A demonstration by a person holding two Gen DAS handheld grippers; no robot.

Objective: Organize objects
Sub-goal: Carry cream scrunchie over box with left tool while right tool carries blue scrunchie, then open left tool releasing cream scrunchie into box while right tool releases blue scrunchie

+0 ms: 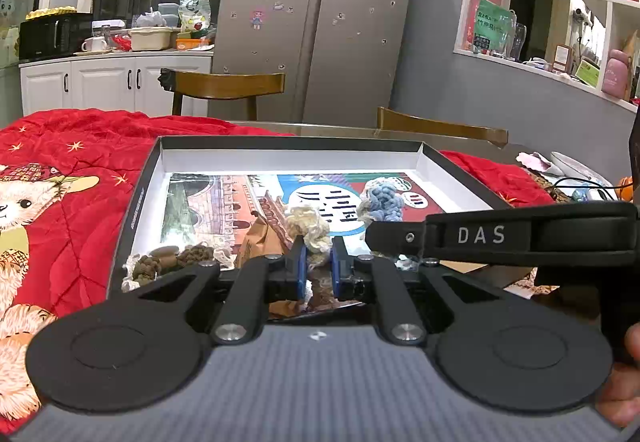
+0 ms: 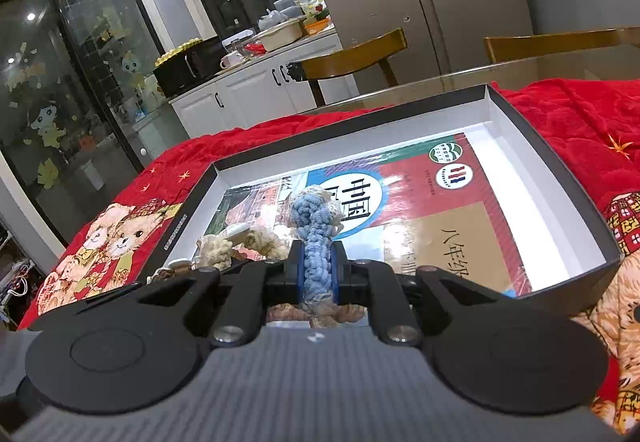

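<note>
Both grippers clamped: left gripper (image 1: 319,256) pinches cream fuzzy knit scrunchie (image 1: 310,228), right gripper (image 2: 319,266) pinches blue crocheted scrunchie (image 2: 314,238). Lift clear of the shallow black cardboard box (image 2: 560,161) before sorting.

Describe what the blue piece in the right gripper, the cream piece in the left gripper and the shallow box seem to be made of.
Blue piece: soft yarn, probably knitted or crocheted, matte; looped, bumpy strands show.
Cream piece: similar fluffy yarn, looser fibres at its edges.
Shallow box: likely cardboard, matte dark outside, white inside; thin straight walls, folded corners.
</note>
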